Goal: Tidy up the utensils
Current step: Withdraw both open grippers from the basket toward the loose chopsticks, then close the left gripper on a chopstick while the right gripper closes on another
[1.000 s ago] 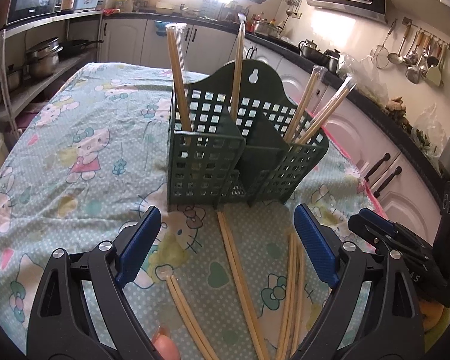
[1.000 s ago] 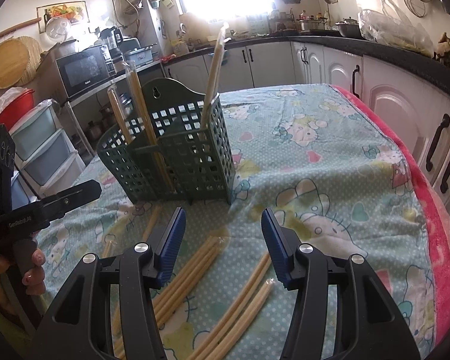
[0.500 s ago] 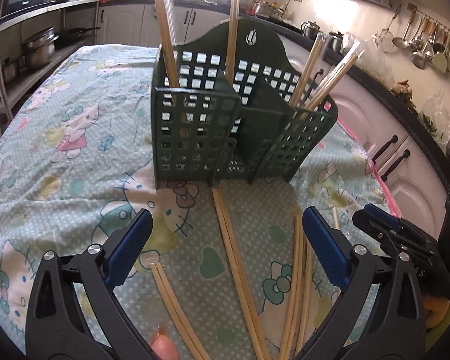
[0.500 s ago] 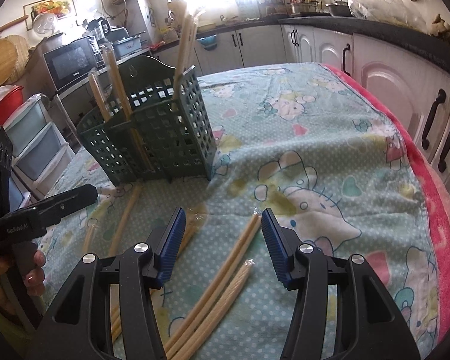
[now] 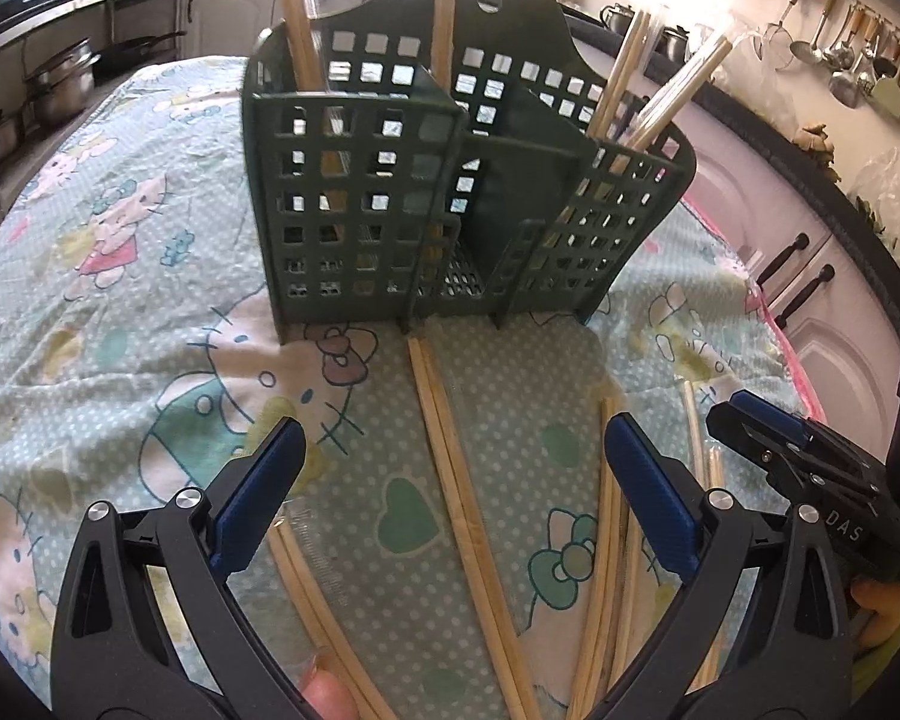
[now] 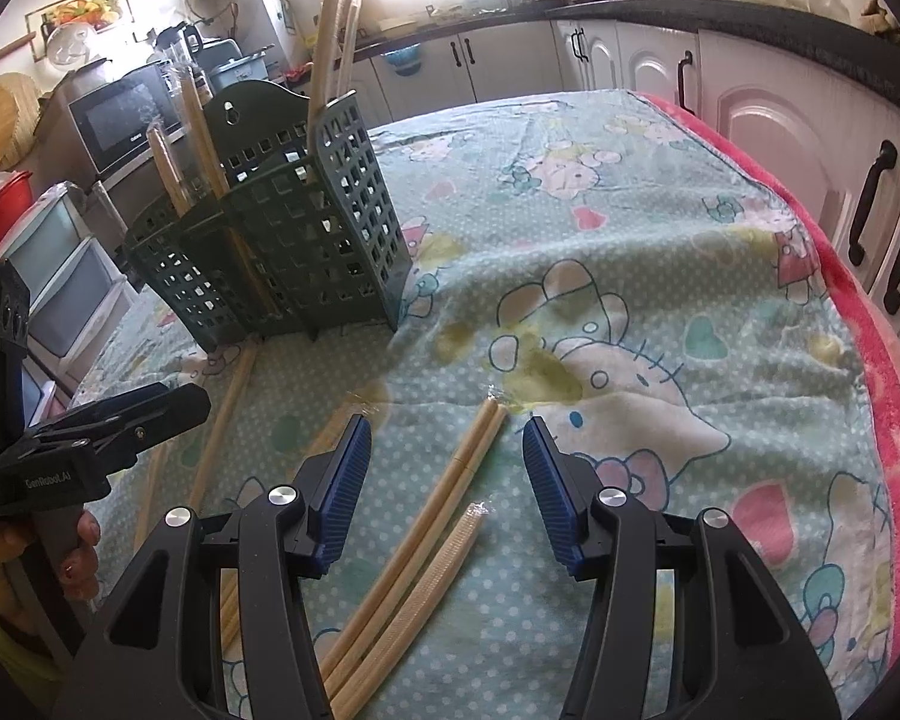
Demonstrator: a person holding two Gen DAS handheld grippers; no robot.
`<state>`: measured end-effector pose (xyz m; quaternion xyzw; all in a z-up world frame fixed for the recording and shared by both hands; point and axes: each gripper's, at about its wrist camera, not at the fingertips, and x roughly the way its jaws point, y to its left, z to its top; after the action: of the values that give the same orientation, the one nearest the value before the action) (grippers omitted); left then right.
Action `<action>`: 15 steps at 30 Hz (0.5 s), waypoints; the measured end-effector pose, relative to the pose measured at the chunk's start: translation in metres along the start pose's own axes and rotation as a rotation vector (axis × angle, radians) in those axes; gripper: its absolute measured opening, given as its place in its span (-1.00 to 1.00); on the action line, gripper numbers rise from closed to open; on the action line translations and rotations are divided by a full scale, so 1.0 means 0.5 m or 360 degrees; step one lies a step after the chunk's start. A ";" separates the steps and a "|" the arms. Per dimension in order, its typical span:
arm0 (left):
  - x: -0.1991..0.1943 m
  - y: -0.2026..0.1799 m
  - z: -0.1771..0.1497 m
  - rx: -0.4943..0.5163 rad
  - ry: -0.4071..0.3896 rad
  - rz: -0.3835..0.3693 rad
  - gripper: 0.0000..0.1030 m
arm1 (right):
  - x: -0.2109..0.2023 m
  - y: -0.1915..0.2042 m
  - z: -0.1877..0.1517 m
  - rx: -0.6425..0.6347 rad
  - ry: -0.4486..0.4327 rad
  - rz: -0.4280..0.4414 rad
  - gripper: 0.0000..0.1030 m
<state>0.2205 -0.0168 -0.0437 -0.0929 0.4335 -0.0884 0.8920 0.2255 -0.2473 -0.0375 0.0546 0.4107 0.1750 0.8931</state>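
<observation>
1. A green caddy (image 5: 450, 198) is seen standing upright on a cloth (image 5: 120, 276) printed with cartoon cats.
2. Wrapped chopsticks are held upright in the caddy: one pair (image 5: 297, 18) in its left compartment, one (image 5: 444, 6) at the middle, and two leaning pairs (image 5: 660, 84) in the right compartment.
3. More chopsticks are laid loose on the cloth in front of the caddy.
4. In the left wrist view, one pair (image 5: 456, 480) is seen running from the caddy's foot toward the camera, between the fingers of the left gripper (image 5: 450, 480).
5. The left gripper's jaws are spread wide; nothing is pressed by its pads, and the pair lies below them on the cloth.
6. Another pair (image 5: 318, 594) is seen under the left finger, and a bundle (image 5: 612, 540) lies by the right finger.
7. In the right wrist view, the right gripper (image 6: 444, 474) is held released, about half spread, above two pairs (image 6: 444, 516) lying side by side on the cloth.
8. Nothing is gripped by the right gripper's pads.
9. The left gripper is seen at the left edge of the right wrist view, held by a hand (image 6: 60, 546).
</observation>
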 end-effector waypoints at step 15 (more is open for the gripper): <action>0.054 -0.003 0.027 -0.0039 0.0072 0.0022 0.57 | 0.047 0.000 0.014 -0.0006 0.0117 -0.0080 -0.02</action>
<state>0.2477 -0.0234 -0.0555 -0.0988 0.4553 -0.0791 0.8813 0.2449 -0.2386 -0.0495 0.0362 0.4442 0.1550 0.8817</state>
